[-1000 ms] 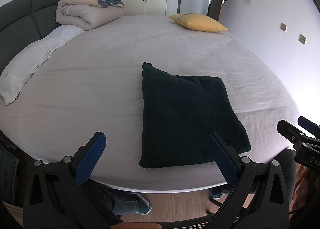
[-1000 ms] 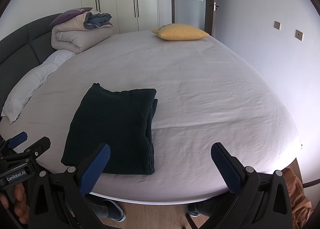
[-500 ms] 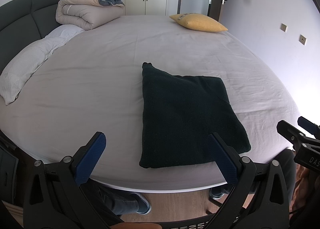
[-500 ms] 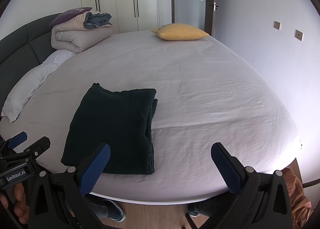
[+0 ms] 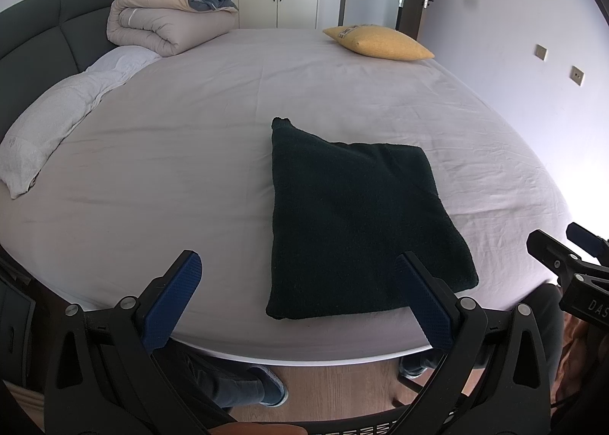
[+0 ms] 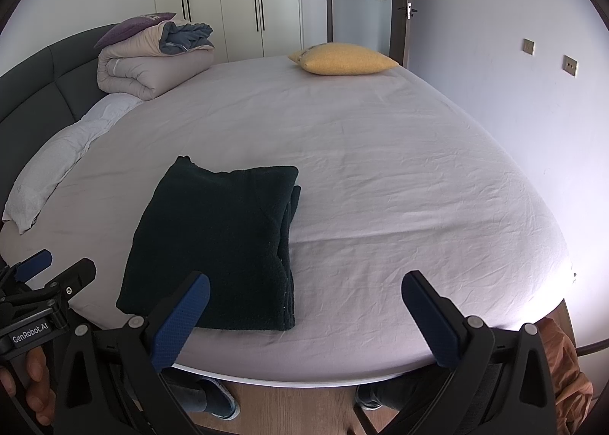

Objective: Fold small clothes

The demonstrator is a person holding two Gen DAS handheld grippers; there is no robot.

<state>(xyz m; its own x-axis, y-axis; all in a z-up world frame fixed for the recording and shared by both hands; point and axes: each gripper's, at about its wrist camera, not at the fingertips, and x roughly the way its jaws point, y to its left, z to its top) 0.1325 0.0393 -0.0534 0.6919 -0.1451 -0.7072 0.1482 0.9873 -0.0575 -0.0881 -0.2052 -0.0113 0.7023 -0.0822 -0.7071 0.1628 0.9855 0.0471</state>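
A dark green garment (image 5: 354, 218) lies folded into a flat rectangle near the front edge of the bed (image 5: 190, 168); in the right wrist view the same garment (image 6: 220, 244) shows stacked layers along its right side. My left gripper (image 5: 297, 263) is open, held above the bed's front edge, with the garment just ahead and to the right. My right gripper (image 6: 304, 282) is open too, holding nothing, with the garment at its left finger. Each gripper shows at the edge of the other's view: the right gripper (image 5: 567, 248) and the left gripper (image 6: 49, 271).
A rolled beige duvet (image 5: 163, 24) with a purple pillow sits at the back left by the dark headboard (image 5: 34, 54). A white pillow (image 5: 57, 123) lies on the left, a yellow cushion (image 5: 380, 43) at the far right. Wooden floor and the person's shoes (image 5: 266, 389) are below.
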